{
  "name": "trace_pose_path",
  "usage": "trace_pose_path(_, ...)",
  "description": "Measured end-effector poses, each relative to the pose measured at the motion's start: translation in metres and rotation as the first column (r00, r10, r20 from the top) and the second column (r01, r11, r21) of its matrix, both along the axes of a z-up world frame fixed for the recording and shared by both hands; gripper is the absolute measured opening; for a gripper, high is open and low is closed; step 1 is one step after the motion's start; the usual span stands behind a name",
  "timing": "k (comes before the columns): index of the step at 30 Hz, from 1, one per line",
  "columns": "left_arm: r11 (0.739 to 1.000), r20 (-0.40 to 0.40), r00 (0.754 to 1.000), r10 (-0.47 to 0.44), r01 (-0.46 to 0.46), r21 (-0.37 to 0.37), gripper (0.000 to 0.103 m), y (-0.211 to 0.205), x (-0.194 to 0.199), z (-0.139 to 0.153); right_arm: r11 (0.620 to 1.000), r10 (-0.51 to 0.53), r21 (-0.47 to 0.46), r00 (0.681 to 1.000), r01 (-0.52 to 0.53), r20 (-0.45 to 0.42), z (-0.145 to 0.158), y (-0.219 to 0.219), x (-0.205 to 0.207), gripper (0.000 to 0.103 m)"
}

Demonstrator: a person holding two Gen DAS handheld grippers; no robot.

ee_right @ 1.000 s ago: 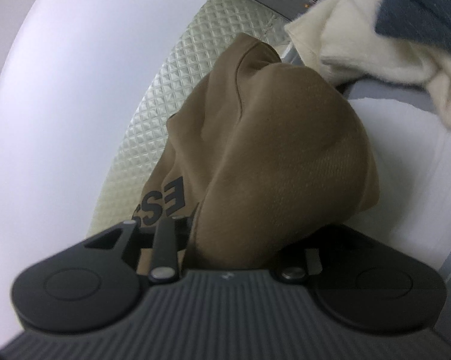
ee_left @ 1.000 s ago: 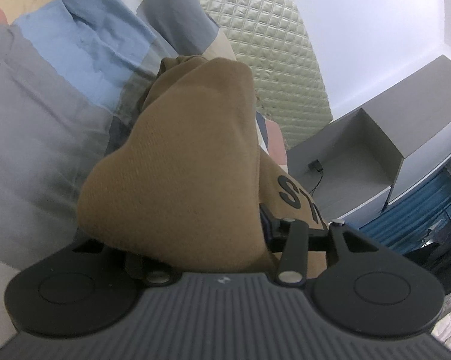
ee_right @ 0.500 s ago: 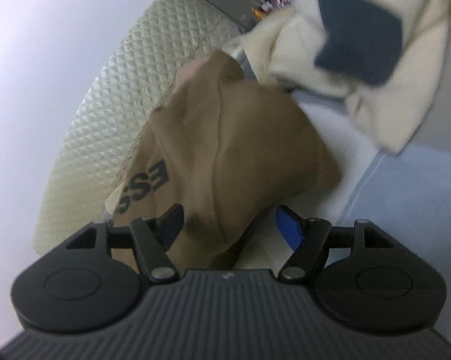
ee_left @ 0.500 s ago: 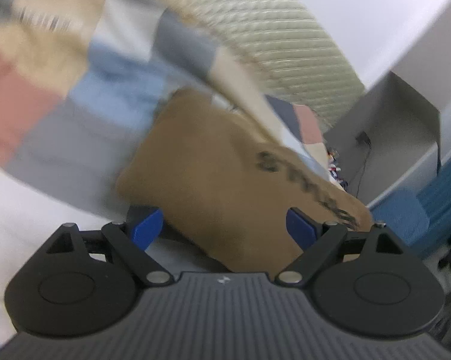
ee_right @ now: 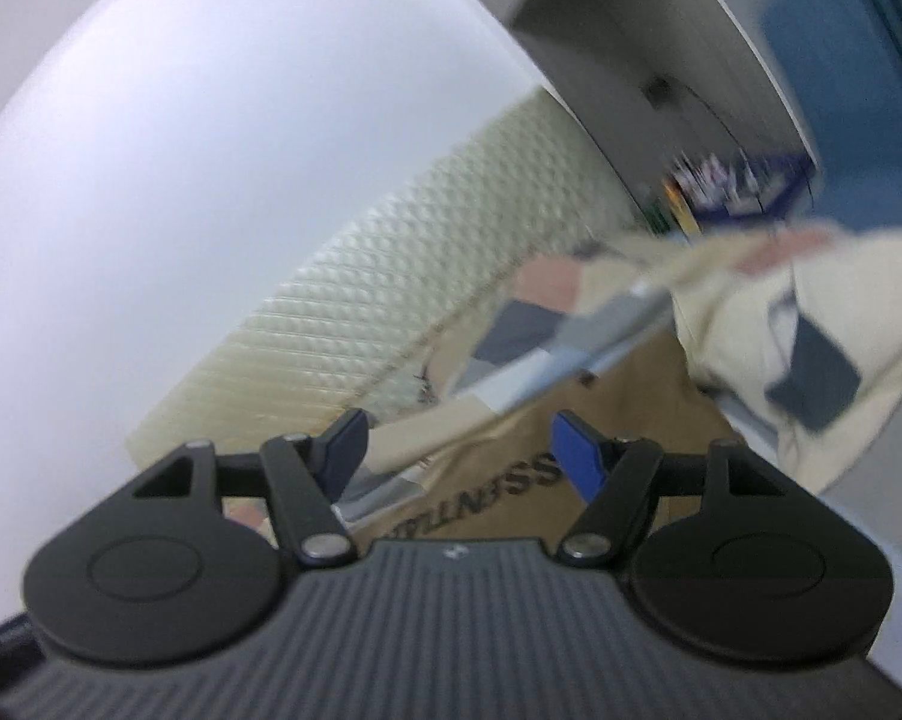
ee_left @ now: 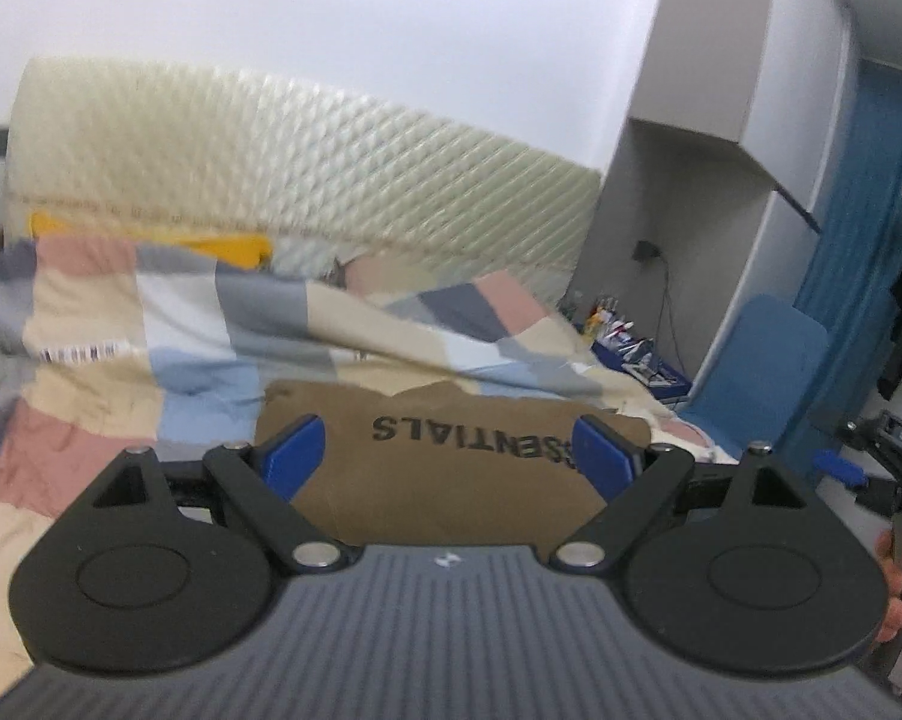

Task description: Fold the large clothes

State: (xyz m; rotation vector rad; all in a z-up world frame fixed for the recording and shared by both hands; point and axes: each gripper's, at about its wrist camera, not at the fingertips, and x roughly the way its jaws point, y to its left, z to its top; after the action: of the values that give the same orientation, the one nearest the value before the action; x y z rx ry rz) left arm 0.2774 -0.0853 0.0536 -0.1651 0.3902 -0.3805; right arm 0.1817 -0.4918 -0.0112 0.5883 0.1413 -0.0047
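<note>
A brown garment [ee_left: 457, 468] with black lettering lies folded flat on the patchwork bed cover [ee_left: 150, 348]. My left gripper [ee_left: 451, 450] hangs above and in front of it, open, its blue pads clear of the cloth. In the right wrist view the same brown garment [ee_right: 625, 420] lies below and beyond my right gripper [ee_right: 460, 450], which is also open with nothing between its pads. At the right edge of the left wrist view part of the right gripper [ee_left: 841, 468] shows, with a hand [ee_left: 901, 588] on its handle.
A quilted pale headboard [ee_left: 306, 168] stands behind the bed against a white wall. A cream and dark blue garment [ee_right: 811, 324] lies on the bed right of the brown one. A grey cabinet [ee_left: 721, 180], a cluttered bedside spot [ee_left: 631, 342] and a blue chair [ee_left: 757, 360] stand at the right.
Both grippers let go of the brown garment, opened, and rose and drew back from it. The garment dropped from a bunched hold to lie flat on the bed.
</note>
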Motion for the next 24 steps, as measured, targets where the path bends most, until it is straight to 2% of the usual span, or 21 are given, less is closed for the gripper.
trace_pose_path(5, 0.998, 0.062, 0.998, 0.005, -0.009, 0.058, 0.092, 0.001, -0.069, 0.018, 0.989, 0.000, -0.150, 0.999, 0.005, 0.032, 0.029, 0.036, -0.057, 0.071)
trace_pose_path(9, 0.991, 0.126, 0.992, 0.017, -0.033, 0.129, 0.092, 0.000, -0.118, 0.014, 0.966, 0.007, -0.259, 1.000, 0.001, 0.030, 0.034, 0.067, -0.096, 0.071)
trace_pose_path(12, 0.990, 0.147, 0.989, 0.011, -0.032, 0.140, 0.092, 0.003, -0.148, 0.004, 0.947, 0.017, -0.321, 1.000, -0.009, 0.022, 0.025, 0.088, -0.120, 0.071)
trace_pose_path(16, 0.993, 0.154, 0.988, 0.010, -0.028, 0.114, 0.092, 0.013, -0.171, -0.013, 0.934, 0.034, -0.358, 0.999, -0.025, 0.020, 0.009, 0.110, -0.142, 0.071)
trace_pose_path(24, 0.988, 0.150, 0.988, 0.041, -0.063, 0.142, 0.092, 0.019, -0.190, -0.050, 0.894, 0.025, -0.448, 1.000, -0.024, -0.003, -0.023, 0.144, -0.157, 0.071)
